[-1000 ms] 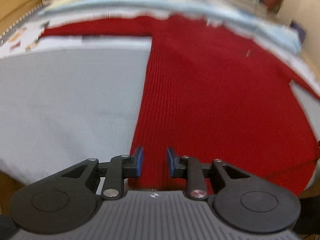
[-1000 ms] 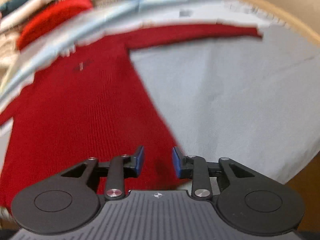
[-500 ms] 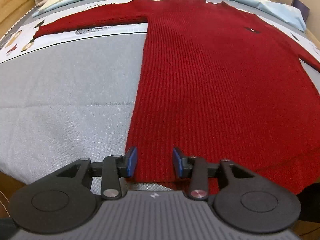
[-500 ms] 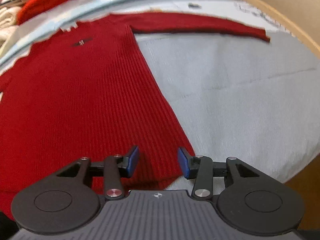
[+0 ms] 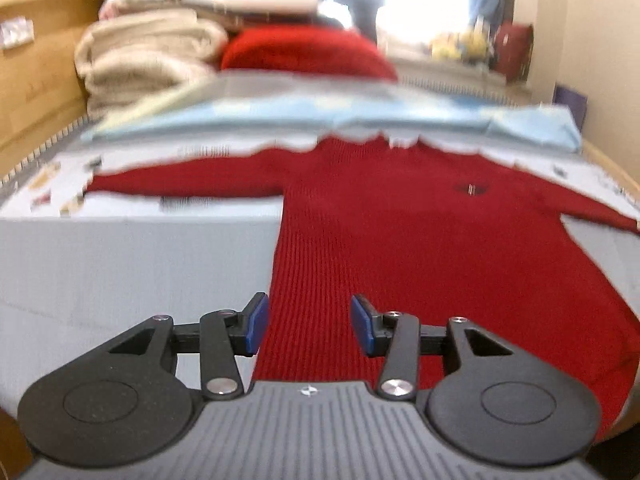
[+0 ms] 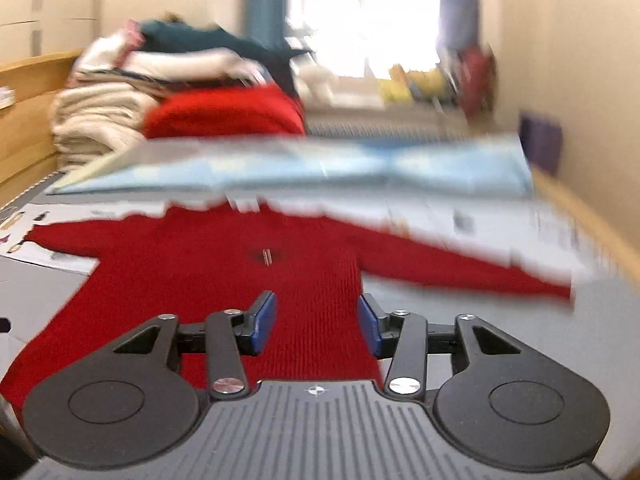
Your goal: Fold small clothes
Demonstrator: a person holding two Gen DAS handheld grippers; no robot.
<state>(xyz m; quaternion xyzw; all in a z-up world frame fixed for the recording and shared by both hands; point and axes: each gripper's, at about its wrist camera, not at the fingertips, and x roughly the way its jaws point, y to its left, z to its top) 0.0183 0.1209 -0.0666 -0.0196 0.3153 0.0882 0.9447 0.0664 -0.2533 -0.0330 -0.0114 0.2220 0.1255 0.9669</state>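
While both grippers' jaws are opening on nothing, red sweater [image 5: 400,240] flat, chest emblem [image 5: 471,188] unreadable.

The ribbed-knit red sweater [image 5: 420,248] is deep red all over, with a small dark emblem on the chest. It lies on a pale grey fabric surface [image 5: 132,264]; farther off runs a light blue folded sheet [image 5: 360,114]. At the far left, a stack of cream folded blankets [image 5: 148,60] sits beside a bright red bundle [image 5: 304,54], perhaps another knit. Both grippers' pads [image 6: 265,322] are blue on black fingers.
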